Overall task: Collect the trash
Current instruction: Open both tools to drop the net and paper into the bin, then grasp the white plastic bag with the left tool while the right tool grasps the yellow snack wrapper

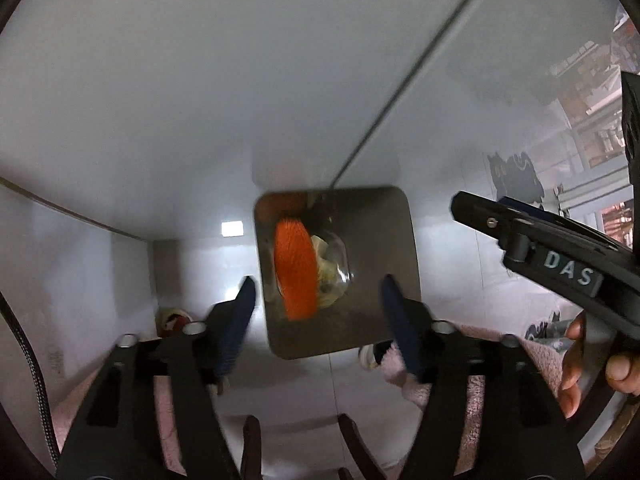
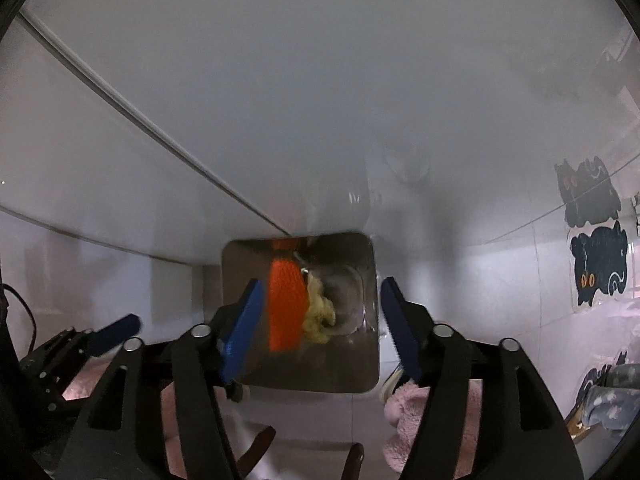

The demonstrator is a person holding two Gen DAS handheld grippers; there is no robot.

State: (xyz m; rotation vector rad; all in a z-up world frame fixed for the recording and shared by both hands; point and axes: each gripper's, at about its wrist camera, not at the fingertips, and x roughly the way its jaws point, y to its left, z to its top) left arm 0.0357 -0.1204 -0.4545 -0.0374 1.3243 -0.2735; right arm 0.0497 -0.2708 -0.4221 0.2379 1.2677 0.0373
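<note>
Bin (image 2: pixel 366 360) mouth open from above, orange net (image 2: pixel 285 304) and yellow scrap (image 2: pixel 318 314) filling its floor, wall (image 2: pixel 280 80) close behind.

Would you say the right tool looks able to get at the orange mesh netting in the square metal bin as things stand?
Probably yes: the right tool is open above the square metal bin, and nothing covers the orange mesh netting.

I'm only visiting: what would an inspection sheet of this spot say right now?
Surface: pale tiled floor.
Job's things: square metal bin holding orange netting, a yellowish wad and clear plastic.
Clutter: cat stickers on the floor.
Grippers: left gripper and right gripper both open, empty, above the bin.
Cables: braided cable at left.
Surroundings: white panels; pink slippers.
</note>
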